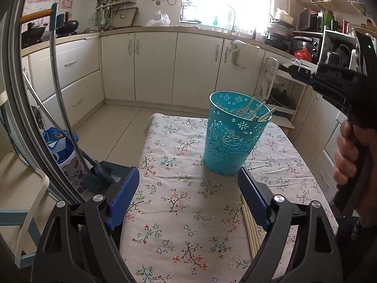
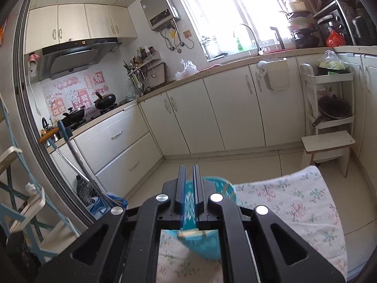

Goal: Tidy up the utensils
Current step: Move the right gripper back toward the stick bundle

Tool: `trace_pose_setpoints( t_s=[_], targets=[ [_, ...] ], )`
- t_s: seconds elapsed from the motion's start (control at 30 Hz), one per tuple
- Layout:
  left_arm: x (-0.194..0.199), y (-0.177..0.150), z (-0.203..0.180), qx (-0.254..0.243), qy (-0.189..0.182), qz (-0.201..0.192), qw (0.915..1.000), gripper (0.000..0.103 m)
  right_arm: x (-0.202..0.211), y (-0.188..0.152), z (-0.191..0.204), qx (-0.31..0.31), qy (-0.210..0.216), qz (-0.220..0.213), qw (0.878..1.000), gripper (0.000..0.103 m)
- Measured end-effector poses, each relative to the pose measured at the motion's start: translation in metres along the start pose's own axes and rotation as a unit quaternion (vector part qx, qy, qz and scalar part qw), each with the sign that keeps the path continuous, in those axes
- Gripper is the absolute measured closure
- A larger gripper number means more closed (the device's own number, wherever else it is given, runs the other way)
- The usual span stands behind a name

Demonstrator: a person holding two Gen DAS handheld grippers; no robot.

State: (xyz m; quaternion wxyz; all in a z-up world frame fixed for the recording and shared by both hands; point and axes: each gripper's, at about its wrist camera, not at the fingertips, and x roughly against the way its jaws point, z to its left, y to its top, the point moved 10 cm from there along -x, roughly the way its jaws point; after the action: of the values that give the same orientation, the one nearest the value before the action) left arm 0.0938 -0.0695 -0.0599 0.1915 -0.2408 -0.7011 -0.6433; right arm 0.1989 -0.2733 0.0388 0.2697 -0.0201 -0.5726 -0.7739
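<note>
Our left gripper [image 1: 187, 194] hangs low over the table with its blue pads spread wide and nothing between them, ready, we judge, for the next pick. Just under its right pad lies a small bundle of loose chopsticks [image 1: 251, 231], flat on the flowered tablecloth [image 1: 179, 212] near the table's right edge, still waiting to be put away. Beyond them stands the teal cup [image 1: 232, 139], upright, with several chopsticks [image 1: 259, 112] already leaning against its far rim.

Our right gripper [image 2: 188, 194] is held higher, above the cup [image 2: 205, 243], which shows through the narrow gap between its pads. The pads are nearly together; we see nothing gripped between them, and we cannot tell whether something thin is held. We judge it sits there because the cup is where each chopstick gets dropped. Behind everything run the cream cabinets [image 1: 153, 68] and the bright window.
</note>
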Motion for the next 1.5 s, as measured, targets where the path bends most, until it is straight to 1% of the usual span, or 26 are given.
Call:
trace_pose_setpoints(
  t_s=[0.03,0.1,0.17,0.37,0.5,0.57,0.7,0.8,0.9,1.13,1.23,1.5],
  targets=[
    [0.003,0.000,-0.001,-0.002,0.000,-0.001,1.0000,0.021,0.008,-0.008,-0.001,0.001,-0.004,0.004,1.000,0.095],
    [0.009,0.000,-0.006,-0.008,-0.001,-0.005,1.0000,0.020,0.023,-0.028,-0.004,0.000,-0.012,0.015,1.000,0.088],
    [0.014,0.000,-0.008,-0.011,-0.002,-0.007,0.9999,0.020,0.035,-0.049,-0.008,-0.006,-0.020,0.029,0.999,0.085],
    [0.030,0.001,-0.013,-0.019,-0.002,-0.016,0.9997,0.018,0.059,-0.115,-0.020,-0.034,-0.037,0.078,0.996,0.084],
    [0.040,0.001,-0.015,-0.024,-0.001,-0.020,0.9995,0.017,0.065,-0.146,-0.024,-0.051,-0.043,0.105,0.992,0.084],
    [0.045,0.000,-0.015,-0.025,0.001,-0.022,0.9994,0.017,0.068,-0.156,-0.025,-0.053,-0.045,0.114,0.991,0.084],
    [0.050,0.000,-0.013,-0.023,0.002,-0.024,0.9994,0.016,0.072,-0.168,-0.024,-0.054,-0.048,0.126,0.989,0.080],
    [0.052,-0.002,-0.013,-0.023,0.002,-0.023,0.9995,0.016,0.075,-0.178,-0.023,-0.053,-0.050,0.136,0.988,0.080],
    [0.052,-0.004,-0.008,-0.021,0.002,-0.019,0.9996,0.015,0.072,-0.193,-0.022,-0.043,-0.059,0.157,0.985,0.080],
    [0.047,-0.017,-0.001,-0.018,0.007,0.000,0.9998,0.014,0.054,-0.240,-0.027,-0.024,-0.077,0.216,0.973,0.080],
    [0.043,-0.022,0.001,-0.018,0.010,0.008,0.9998,0.014,0.045,-0.249,-0.027,-0.019,-0.078,0.227,0.971,0.080],
    [0.033,-0.032,0.000,-0.021,0.014,0.025,0.9994,0.014,0.020,-0.260,-0.024,0.002,-0.087,0.247,0.965,0.080]
  ],
)
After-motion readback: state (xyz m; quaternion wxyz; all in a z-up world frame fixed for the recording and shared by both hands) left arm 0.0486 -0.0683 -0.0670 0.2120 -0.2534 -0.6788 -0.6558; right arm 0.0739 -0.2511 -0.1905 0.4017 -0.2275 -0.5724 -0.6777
